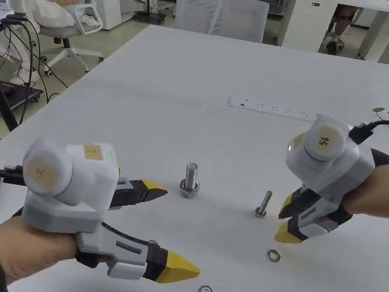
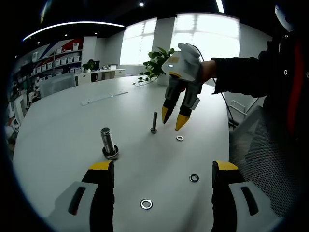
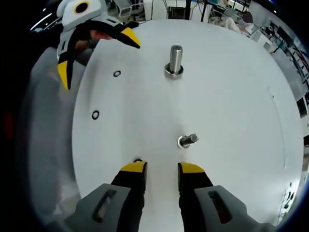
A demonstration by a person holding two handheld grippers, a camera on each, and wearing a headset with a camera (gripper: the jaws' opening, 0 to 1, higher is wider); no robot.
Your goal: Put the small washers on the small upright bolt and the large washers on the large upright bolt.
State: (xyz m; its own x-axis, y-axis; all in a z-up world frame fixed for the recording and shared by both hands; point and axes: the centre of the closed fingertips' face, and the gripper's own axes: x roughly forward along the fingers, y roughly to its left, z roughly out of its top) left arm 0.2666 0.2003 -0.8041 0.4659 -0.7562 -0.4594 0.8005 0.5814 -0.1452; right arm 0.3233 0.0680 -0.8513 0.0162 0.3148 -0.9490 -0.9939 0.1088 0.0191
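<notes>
On the white table [image 1: 182,91], we are holding the left gripper [image 1: 173,230], jaws wide, and the right gripper [image 1: 284,225], jaws slightly apart, both empty, readying for a loose washer [image 1: 273,255] near the small upright bolt [image 1: 264,204], large upright bolt [image 1: 191,179] standing leftward.

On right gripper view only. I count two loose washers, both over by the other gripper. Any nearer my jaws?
Observer: Yes. The left gripper view shows a third washer flat on the table, near the tips of the right gripper but apart from them.
Operator: Left gripper carrying one?
Observer: No. The left gripper has its jaws wide open and empty; another washer lies on the table just ahead, between them.
</notes>
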